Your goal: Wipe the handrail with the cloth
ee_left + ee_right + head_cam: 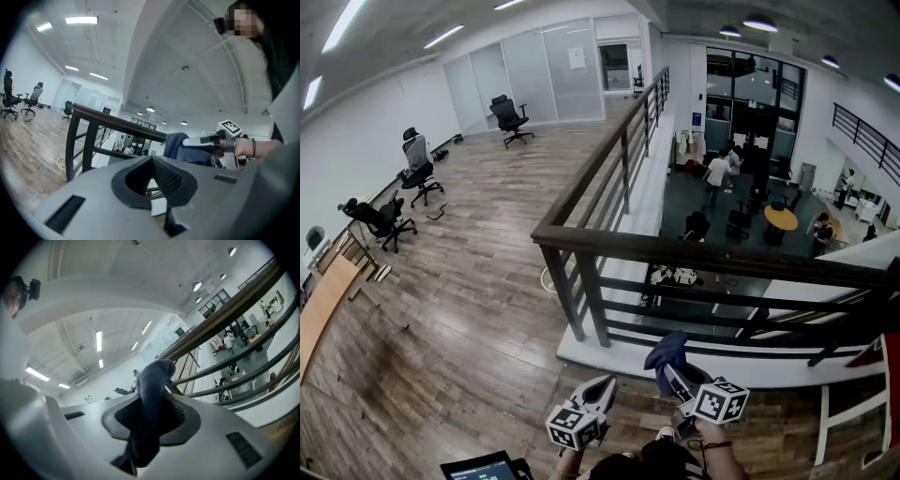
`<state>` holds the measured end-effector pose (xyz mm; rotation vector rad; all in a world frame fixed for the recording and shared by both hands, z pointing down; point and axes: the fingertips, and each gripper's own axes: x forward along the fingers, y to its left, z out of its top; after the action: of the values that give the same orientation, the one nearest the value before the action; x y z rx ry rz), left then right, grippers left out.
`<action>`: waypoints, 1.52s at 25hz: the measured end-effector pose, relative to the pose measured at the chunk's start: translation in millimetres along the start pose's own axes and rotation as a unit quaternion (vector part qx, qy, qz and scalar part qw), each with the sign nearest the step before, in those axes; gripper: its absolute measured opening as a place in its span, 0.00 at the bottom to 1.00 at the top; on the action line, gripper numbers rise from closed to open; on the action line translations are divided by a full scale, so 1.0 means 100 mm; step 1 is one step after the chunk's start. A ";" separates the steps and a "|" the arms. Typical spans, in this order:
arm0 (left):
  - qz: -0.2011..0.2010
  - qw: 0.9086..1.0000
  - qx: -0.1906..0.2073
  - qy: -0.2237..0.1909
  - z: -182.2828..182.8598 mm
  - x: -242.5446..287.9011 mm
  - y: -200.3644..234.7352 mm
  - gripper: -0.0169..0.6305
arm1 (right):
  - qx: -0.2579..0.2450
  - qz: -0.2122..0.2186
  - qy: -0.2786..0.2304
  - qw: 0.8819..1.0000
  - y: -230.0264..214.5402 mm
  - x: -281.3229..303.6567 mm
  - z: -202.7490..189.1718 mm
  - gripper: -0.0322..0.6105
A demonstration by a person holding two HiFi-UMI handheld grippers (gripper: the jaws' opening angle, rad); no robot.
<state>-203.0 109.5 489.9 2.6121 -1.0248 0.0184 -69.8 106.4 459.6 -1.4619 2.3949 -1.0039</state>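
**Cloth gripped, rail not yet touched**

My right claw [150, 417] is clamped on the dark blue cloth [153, 378], which stands out past the tips in a bunched fold. The left claw [151, 174] is closed with nothing in it, and sits low beside the right one. The handrail [703, 255] runs across in front of me. The cloth hangs below and short of its top bar, so nothing is being wiped yet.

I judge the step in hand to be bringing the cloth up onto that top bar. To do it well, I would lift the right claw so the loose fold lands on the wood, not the hard tips. I'd press lightly so the fabric spreads, then draw it along the bar in one direction.

The bunch looks narrow, so I'd tilt it to catch both edges. I'd also keep the grip firm, because a dropped cloth could fall to the floor below.
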 end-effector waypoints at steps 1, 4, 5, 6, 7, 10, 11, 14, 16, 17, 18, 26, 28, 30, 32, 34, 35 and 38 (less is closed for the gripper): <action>0.002 1.000 -0.001 0.004 -0.01 -0.01 0.03 0.03 | -0.005 0.008 0.001 1.000 0.05 0.10 0.06 0.19; 0.013 1.000 0.001 0.008 -0.04 0.02 0.21 0.03 | -0.022 0.030 0.000 0.999 0.15 0.43 0.26 0.19; 0.017 1.000 0.001 0.007 -0.03 0.07 0.29 0.03 | -0.028 0.037 0.000 0.999 0.17 0.57 0.34 0.19; 0.022 1.000 0.001 0.004 0.00 0.12 0.38 0.03 | -0.035 0.044 0.001 0.998 0.18 0.71 0.44 0.19; 0.028 1.000 -0.001 0.002 0.04 0.18 0.47 0.03 | -0.040 0.052 0.002 0.998 0.20 0.86 0.54 0.19; 0.051 0.999 -0.005 -0.003 0.14 0.39 0.79 0.03 | -0.053 0.075 0.007 0.996 0.20 1.33 0.85 0.19; 0.061 0.998 -0.006 -0.005 0.16 0.46 0.91 0.03 | -0.056 0.083 0.008 0.995 0.18 1.49 0.92 0.19; 0.086 0.996 -0.004 -0.015 0.28 0.67 1.29 0.03 | -0.058 0.108 0.016 0.992 0.19 1.98 1.07 0.19; 0.098 0.995 -0.002 -0.025 0.41 0.82 1.47 0.03 | -0.058 0.124 0.026 0.990 0.20 2.26 1.17 0.19; 0.104 0.994 -0.003 -0.031 0.47 0.89 1.53 0.03 | -0.059 0.132 0.032 0.989 0.21 2.38 1.23 0.19; 0.109 0.993 -0.005 -0.037 0.52 0.96 1.58 0.03 | -0.059 0.139 0.038 0.988 0.22 2.49 1.27 0.19; 0.118 0.992 -0.021 -0.029 0.50 1.29 2.02 0.03 | -0.059 0.159 0.074 0.983 0.35 3.44 1.40 0.19; 0.121 0.992 -0.025 -0.030 0.59 1.32 2.25 0.03 | -0.054 0.159 0.077 0.983 0.42 3.72 1.44 0.19; 0.120 0.992 -0.034 -0.031 0.72 1.34 2.43 0.03 | -0.053 0.159 0.078 0.983 0.50 3.96 1.51 0.19; 0.115 0.992 -0.040 -0.029 0.83 1.38 2.63 0.03 | -0.052 0.156 0.080 0.983 0.56 4.19 1.55 0.19; 0.110 0.993 -0.036 -0.027 0.90 1.38 2.85 0.03 | -0.041 0.152 0.087 0.984 0.60 4.42 1.51 0.19; 0.106 0.994 -0.033 -0.025 0.92 1.36 2.93 0.03 | -0.031 0.149 0.091 0.984 0.60 4.52 1.46 0.19; 0.093 0.995 -0.027 -0.022 0.95 1.31 3.16 0.03 | -0.001 0.125 0.093 0.988 0.55 4.67 1.30 0.19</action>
<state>-325.6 -222.5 513.0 2.4714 -1.2625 -0.0222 -287.6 -327.9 419.9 -1.0722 2.6243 -1.1175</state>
